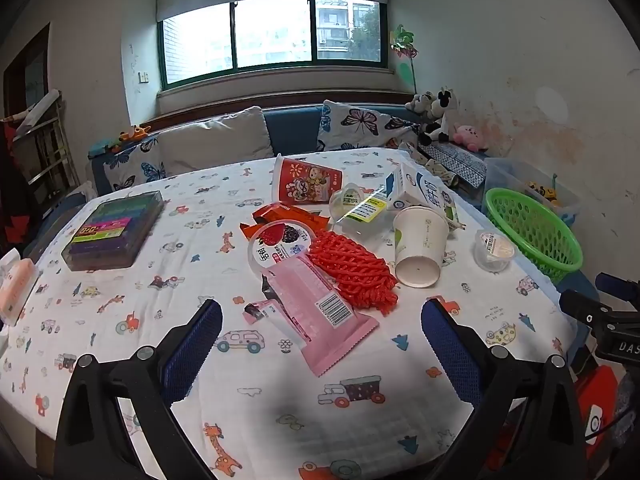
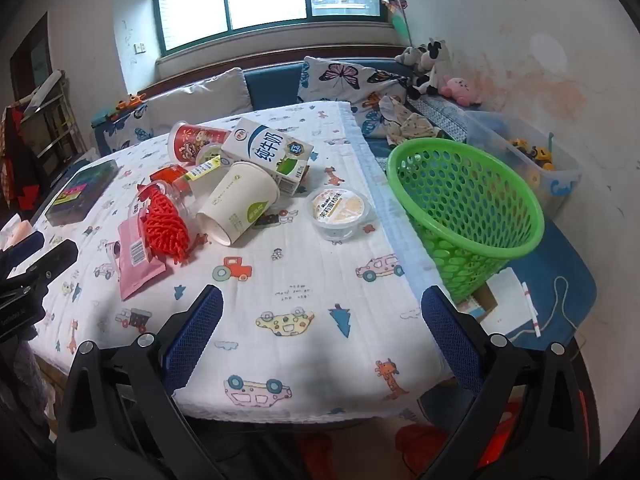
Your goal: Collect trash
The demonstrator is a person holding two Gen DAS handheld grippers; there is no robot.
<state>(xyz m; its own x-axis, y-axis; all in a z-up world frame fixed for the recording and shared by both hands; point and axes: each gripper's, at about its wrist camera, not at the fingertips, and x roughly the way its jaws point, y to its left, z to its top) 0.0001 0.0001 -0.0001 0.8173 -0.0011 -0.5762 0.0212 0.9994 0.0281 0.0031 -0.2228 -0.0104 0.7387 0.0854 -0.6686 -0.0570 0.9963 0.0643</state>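
From the left wrist view, the left gripper (image 1: 322, 336) hovers with its fingers spread wide and empty above the cloth-covered surface (image 1: 120, 320), the pink wrapper (image 1: 316, 320) lying just ahead between them, partly under the red foam net (image 1: 354, 276) and touching the yogurt cup (image 1: 280, 240). I'd pinch the wrapper at its free near end, so the net slides off rather than coming along. The toppled paper cup (image 1: 420, 246) looks empty. From the right wrist view, the right gripper (image 2: 322, 332) is likewise wide open, holding nothing, over bare cloth. The green basket (image 2: 468, 208) stands tilted just off the surface's right edge, apparently empty; the sealed pudding cup (image 2: 339, 210) sits nearest it, and the milk carton (image 2: 268, 152) lies behind.
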